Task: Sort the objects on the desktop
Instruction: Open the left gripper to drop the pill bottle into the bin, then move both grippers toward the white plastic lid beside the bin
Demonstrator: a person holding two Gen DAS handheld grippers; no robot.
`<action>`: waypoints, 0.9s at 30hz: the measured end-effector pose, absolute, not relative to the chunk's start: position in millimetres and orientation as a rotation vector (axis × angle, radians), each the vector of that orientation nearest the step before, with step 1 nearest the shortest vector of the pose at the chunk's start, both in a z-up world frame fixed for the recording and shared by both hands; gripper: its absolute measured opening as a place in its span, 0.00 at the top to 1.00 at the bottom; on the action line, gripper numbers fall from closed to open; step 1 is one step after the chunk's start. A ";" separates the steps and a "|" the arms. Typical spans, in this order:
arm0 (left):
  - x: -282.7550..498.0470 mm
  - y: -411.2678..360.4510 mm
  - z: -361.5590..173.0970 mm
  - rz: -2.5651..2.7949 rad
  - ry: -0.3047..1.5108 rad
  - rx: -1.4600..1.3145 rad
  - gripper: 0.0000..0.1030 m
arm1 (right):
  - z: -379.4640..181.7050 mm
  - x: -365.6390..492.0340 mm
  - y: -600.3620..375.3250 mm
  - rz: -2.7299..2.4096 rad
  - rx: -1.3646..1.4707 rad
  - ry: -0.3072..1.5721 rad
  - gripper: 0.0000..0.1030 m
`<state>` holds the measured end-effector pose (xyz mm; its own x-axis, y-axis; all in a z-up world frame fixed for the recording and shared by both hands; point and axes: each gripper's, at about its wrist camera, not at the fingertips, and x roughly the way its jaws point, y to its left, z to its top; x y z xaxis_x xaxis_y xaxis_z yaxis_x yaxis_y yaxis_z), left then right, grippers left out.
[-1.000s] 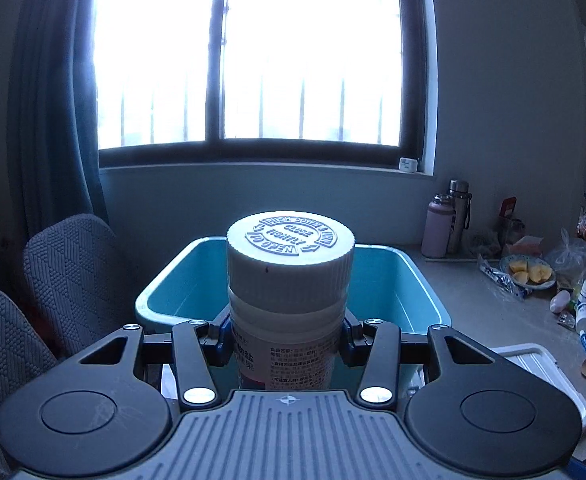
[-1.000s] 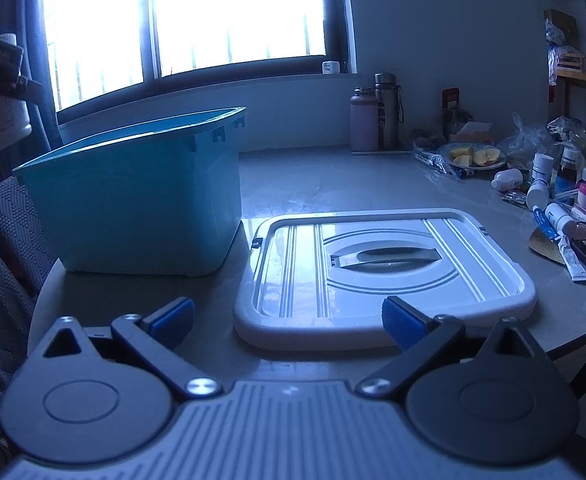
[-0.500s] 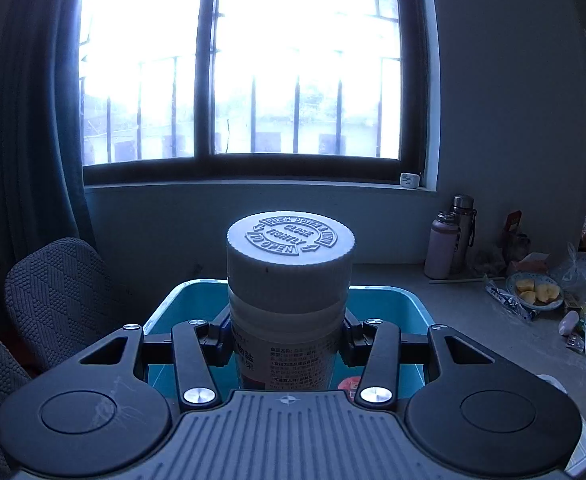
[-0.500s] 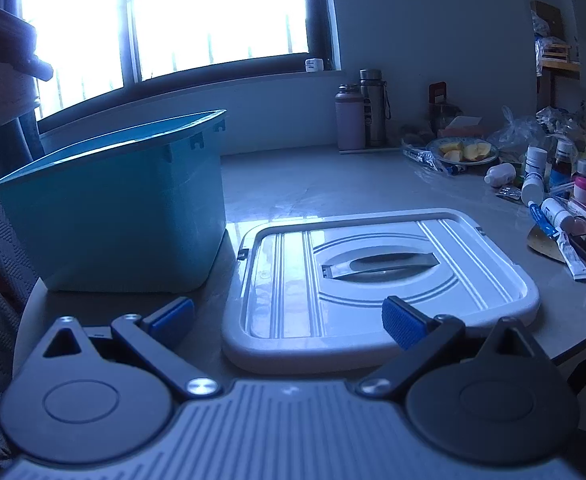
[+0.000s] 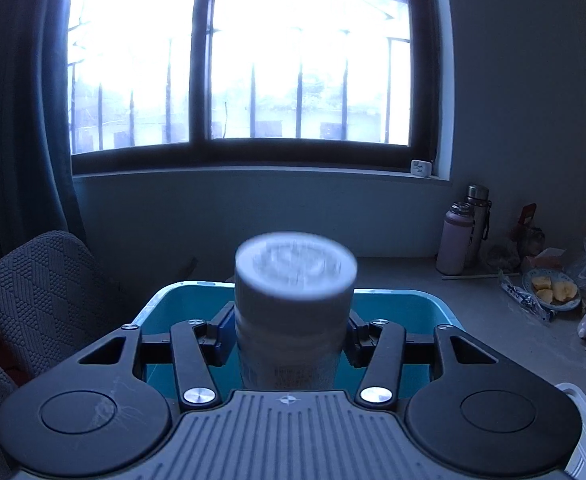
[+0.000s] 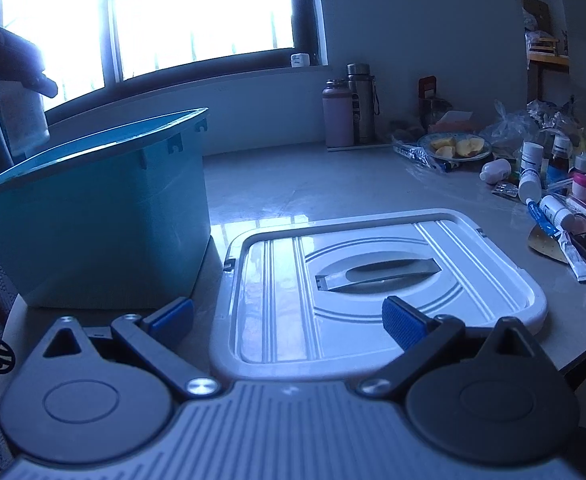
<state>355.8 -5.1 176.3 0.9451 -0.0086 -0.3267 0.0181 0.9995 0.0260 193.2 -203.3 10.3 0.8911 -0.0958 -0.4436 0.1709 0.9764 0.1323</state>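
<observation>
White-capped bottle blurred between the left gripper jaws, which are opening
It is above the teal bin; right gripper jaws spread, empty

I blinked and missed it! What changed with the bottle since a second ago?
The left gripper carried the white bottle out over the blue bin; its jaws are opening, and the blurred bottle is dropping free. The right gripper stayed open, and the white lid still lies on the table.
</observation>
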 end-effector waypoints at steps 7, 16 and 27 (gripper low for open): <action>355.0 -0.8 175.3 0.006 0.320 0.010 0.02 | 8.4 195.4 -204.5 -0.134 0.168 0.459 0.02; 334.0 -12.8 169.0 0.014 0.333 0.050 0.02 | 8.5 182.9 -207.8 -0.113 0.154 0.455 0.02; 284.9 -25.4 142.4 0.025 0.394 0.077 0.02 | 7.2 156.1 -216.3 -0.088 0.124 0.469 0.02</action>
